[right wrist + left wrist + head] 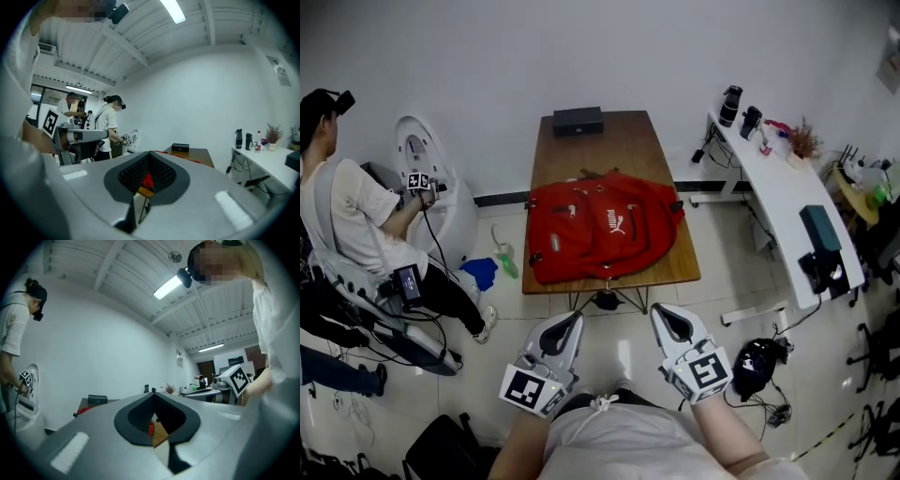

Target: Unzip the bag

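A soft red fabric bag (605, 230), lettered PUMA in white, is seen lying flat on the brown wooden worktop (609, 141), well apart from the left gripper (571, 318) and right gripper (662, 315), whose dark ribbed fingers (133, 174) are pressed together on nothing.

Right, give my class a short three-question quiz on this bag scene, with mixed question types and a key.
1. True or false: the red bag lies on the table.
2. What sits at the table's far end? A) a black box B) a mug C) a laptop
3. Fill in: the left gripper and right gripper are both held short of the table, neither touching the bag, and each one is ____ (open/shut).

Key: 1 true; 2 A; 3 shut.
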